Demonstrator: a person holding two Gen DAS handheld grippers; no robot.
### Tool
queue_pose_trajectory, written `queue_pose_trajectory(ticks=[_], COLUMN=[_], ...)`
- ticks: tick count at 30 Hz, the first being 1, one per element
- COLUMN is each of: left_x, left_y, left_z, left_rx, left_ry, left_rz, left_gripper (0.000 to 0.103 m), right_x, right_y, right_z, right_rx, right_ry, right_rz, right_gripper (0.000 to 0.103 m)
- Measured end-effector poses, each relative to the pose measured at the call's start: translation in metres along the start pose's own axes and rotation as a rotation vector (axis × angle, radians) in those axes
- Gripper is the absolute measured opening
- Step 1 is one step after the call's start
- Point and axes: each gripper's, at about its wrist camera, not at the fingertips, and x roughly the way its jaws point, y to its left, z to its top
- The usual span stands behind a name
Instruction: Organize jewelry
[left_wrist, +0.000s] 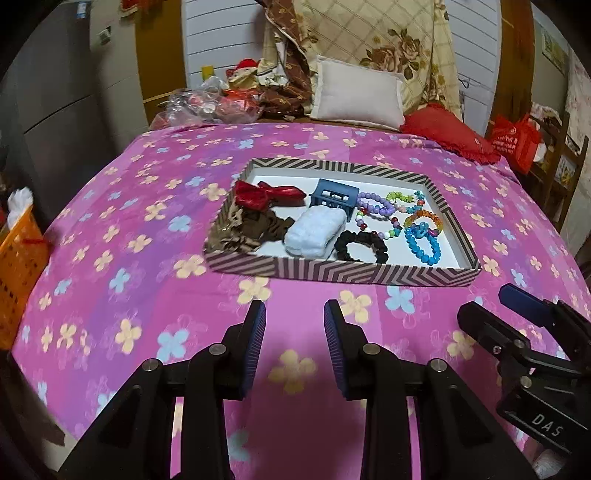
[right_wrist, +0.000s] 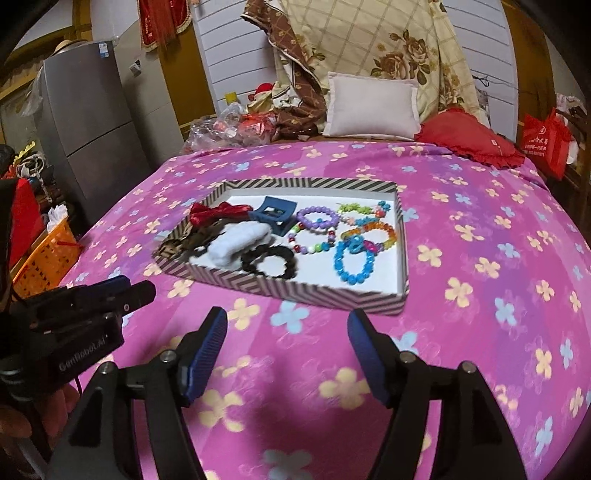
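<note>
A striped shallow tray (left_wrist: 369, 275) (right_wrist: 295, 291) lies on the pink flowered bedspread. Inside it sit a red bow (left_wrist: 266, 194) (right_wrist: 218, 211), a blue claw clip (left_wrist: 334, 197) (right_wrist: 275, 218), a brown scrunchie (left_wrist: 255, 227), a pale blue scrunchie (left_wrist: 314, 230) (right_wrist: 236, 242), a black scrunchie (left_wrist: 362, 245) (right_wrist: 269, 261) and several bead bracelets, among them a bright blue one (left_wrist: 424, 243) (right_wrist: 352, 264) and a purple one (left_wrist: 375, 205) (right_wrist: 317, 218). My left gripper (left_wrist: 294, 314) (right_wrist: 125, 288) hovers open and empty in front of the tray. My right gripper (right_wrist: 287, 325) (left_wrist: 480, 302) is open wider, also empty, beside it.
An orange basket (left_wrist: 18, 266) (right_wrist: 48, 254) stands off the bed's left edge near a grey fridge (right_wrist: 85, 140). A white pillow (left_wrist: 356, 94), a red cushion (left_wrist: 448, 131) and piled bedding and bags fill the bed's far end. A red bag (right_wrist: 546, 140) sits at the right.
</note>
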Motion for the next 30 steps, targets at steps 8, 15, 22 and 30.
queue_pose_trajectory(ticks=[8,15,22,30], left_x=[-0.02,-0.027,-0.029,-0.031], left_y=[0.007,0.008,0.008,0.003], left_z=[-0.011,-0.014,-0.016,-0.016], left_rx=[-0.015,-0.018,-0.021,-0.009], left_ry=[-0.047,-0.063,-0.063,-0.074], left_rz=[0.038,0.046,0.042,0.049], left_gripper=[0.033,0.033,0.033,0.033], right_x=[-0.01,-0.017,-0.019,-0.019], right_y=[0.014,0.02,0.02,0.018], right_z=[-0.01,-0.008,-0.007,-0.006], right_rx=[0.018,0.0,-0.003,-0.006], right_ry=[-0.003,-0.018,-0.015,-0.008], right_rz=[-0.003,-0.015,-0.018,-0.017], right_gripper=[0.071,0.072,0.074,0.074])
